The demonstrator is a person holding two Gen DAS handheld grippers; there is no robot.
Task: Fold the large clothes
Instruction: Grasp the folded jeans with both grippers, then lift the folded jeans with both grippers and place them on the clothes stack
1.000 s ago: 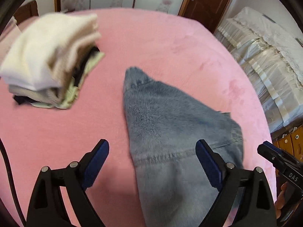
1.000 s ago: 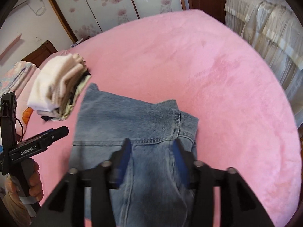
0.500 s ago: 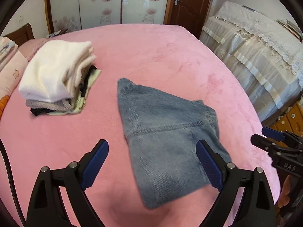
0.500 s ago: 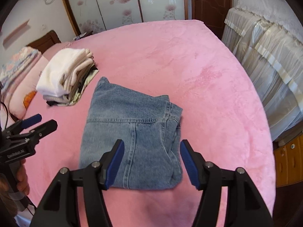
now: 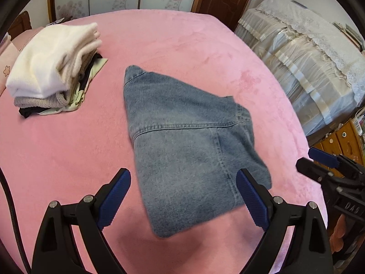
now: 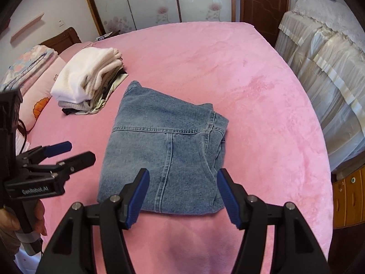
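A pair of blue jeans [image 5: 187,141] [image 6: 164,146] lies folded into a thick rectangle on the pink bed cover [image 5: 182,45]. My left gripper [image 5: 182,182] hovers above the near edge of the jeans, jaws wide open and empty. My right gripper [image 6: 183,178] hangs over the same near edge, open, with nothing between its blue pads. Each gripper shows in the other's view: the right gripper [image 5: 305,159] at the right edge, the left gripper [image 6: 79,151] at the left, held by a hand [image 6: 34,214].
A pile of folded clothes [image 5: 54,77] [image 6: 89,82] with a white top layer sits to the left of the jeans. Pillows [image 6: 29,68] lie further left. A covered sofa [image 5: 308,64] and wooden drawers [image 6: 349,196] stand past the bed's right edge.
Both grippers drew back and upward from the jeans, so the whole folded piece now shows. The right gripper's jaws widened a little. The jeans lie still.
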